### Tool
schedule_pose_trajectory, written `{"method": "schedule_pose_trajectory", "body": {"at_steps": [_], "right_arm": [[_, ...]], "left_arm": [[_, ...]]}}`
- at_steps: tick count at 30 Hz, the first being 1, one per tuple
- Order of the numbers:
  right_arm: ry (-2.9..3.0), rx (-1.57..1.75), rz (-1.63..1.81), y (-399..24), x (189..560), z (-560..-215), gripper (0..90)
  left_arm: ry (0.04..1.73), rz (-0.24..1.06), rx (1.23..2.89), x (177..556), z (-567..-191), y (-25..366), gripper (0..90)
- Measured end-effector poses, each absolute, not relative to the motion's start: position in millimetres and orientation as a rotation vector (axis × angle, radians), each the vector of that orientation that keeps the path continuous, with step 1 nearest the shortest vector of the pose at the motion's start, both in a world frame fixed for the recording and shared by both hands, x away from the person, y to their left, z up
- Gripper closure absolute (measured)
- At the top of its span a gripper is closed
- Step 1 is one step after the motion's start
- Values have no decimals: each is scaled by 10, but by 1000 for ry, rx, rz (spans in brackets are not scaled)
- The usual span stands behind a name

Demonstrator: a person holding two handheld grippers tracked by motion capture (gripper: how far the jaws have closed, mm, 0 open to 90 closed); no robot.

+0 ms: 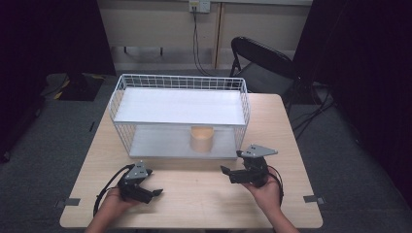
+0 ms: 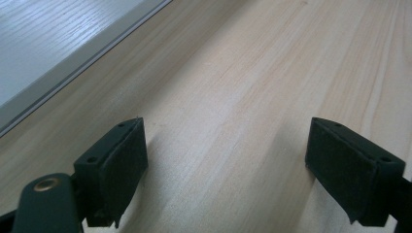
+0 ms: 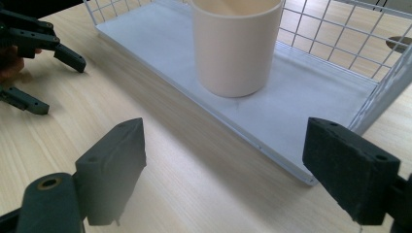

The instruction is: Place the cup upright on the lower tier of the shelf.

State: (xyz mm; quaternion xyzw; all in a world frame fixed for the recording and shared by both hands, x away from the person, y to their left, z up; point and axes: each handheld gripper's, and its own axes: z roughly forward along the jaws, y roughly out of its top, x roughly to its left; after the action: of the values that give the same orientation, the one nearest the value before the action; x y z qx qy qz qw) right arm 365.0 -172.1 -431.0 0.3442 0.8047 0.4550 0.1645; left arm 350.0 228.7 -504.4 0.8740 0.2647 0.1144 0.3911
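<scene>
High view first: the person's two forearms come in from the bottom edge, cut off there, each hand holding a gripper low over the pale wooden table [image 1: 194, 194]. The left gripper [image 1: 154, 192] sits near the front left, its fingers spread with nothing between them; in the left gripper view those fingers [image 2: 116, 162] stand wide apart over bare wood, with the grey edge of the rack's lower shelf slanting across the top corner. The right gripper [image 1: 232, 162] is just in front of the white wire rack [image 1: 180, 82], fingers also spread and empty. The beige cup [image 1: 201, 139] stands upright on the rack's lower shelf, toward its right end, partly hidden from above by the upper shelf. From the right gripper view the cup [image 3: 236, 46] is cut off at its rim, well ahead of the open fingers [image 3: 111, 165].
</scene>
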Motion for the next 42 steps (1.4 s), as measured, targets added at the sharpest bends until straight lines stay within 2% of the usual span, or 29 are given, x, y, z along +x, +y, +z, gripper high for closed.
{"method": "schedule_pose_trajectory", "body": {"at_steps": [42], "right_arm": [[2314,950,1289,-2228,3465,-4457,153]], "left_arm": [[672,291,2221,3500,-5044,2286,148]]}}
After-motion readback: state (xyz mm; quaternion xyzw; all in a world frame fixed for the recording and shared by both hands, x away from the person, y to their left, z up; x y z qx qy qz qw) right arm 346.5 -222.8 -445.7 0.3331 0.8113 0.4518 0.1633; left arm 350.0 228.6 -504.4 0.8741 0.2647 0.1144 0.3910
